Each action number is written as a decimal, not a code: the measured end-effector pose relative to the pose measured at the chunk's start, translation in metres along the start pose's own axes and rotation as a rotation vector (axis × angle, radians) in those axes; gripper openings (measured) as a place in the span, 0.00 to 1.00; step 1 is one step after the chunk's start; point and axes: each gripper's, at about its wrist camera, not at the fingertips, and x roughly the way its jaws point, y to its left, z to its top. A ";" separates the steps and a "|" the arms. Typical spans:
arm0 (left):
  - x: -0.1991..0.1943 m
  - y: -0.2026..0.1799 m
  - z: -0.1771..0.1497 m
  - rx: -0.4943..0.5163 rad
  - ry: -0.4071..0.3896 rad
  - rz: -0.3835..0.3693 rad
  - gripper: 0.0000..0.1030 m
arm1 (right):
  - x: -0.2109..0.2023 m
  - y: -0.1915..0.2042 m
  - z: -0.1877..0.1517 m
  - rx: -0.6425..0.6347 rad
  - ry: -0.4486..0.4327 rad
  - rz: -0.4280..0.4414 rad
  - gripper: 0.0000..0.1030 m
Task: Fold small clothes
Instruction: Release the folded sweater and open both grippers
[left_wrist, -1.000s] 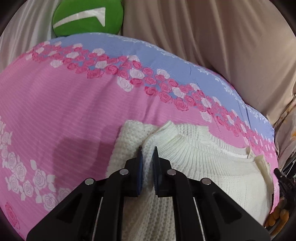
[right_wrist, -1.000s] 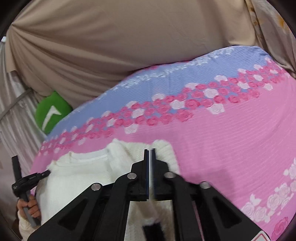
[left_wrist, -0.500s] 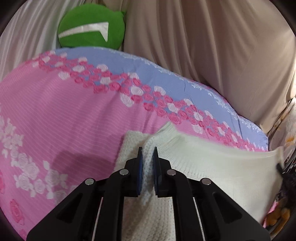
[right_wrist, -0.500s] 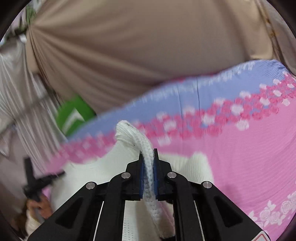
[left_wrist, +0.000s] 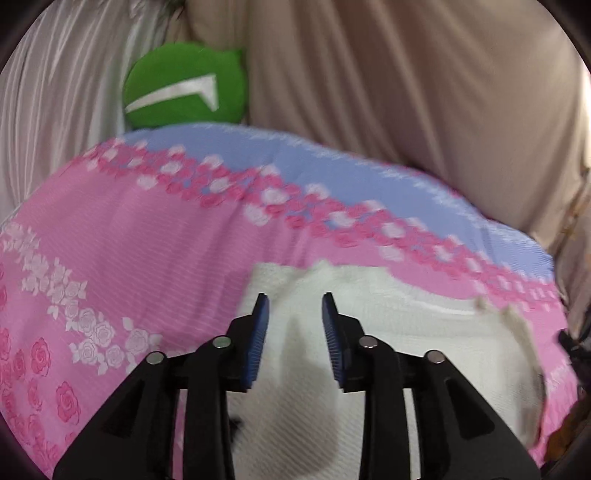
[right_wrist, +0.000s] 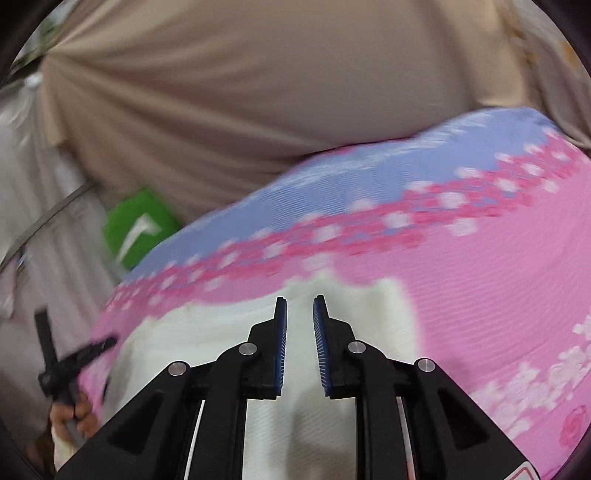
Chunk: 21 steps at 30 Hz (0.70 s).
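A white knitted sweater (left_wrist: 424, 332) lies on the pink rose-print bed cover (left_wrist: 147, 251), its far edge folded over. My left gripper (left_wrist: 294, 301) is open and empty just above the sweater's left part. In the right wrist view the same sweater (right_wrist: 207, 332) lies under my right gripper (right_wrist: 299, 304), which is open and empty above its far edge. Both views are blurred by motion. The left gripper's handle and the hand on it (right_wrist: 70, 384) show at the lower left of the right wrist view.
A green round cushion (left_wrist: 184, 85) sits at the bed's far left corner, also in the right wrist view (right_wrist: 140, 225). Beige curtains (left_wrist: 406, 92) hang behind the bed. The cover's blue band (left_wrist: 332, 166) runs along the far edge.
Both grippers were shut on the sweater's edge and lifted it; now both have opened and let go, and the sweater lies flat on the cover.
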 end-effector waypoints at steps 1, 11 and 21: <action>-0.008 -0.012 -0.003 0.028 -0.001 -0.039 0.38 | 0.012 0.025 -0.015 -0.056 0.065 0.053 0.17; 0.005 -0.045 -0.080 0.189 0.208 -0.082 0.39 | 0.037 0.044 -0.089 -0.154 0.278 0.085 0.04; -0.029 0.033 -0.069 -0.012 0.190 -0.025 0.29 | -0.048 -0.064 -0.059 0.064 0.086 -0.168 0.15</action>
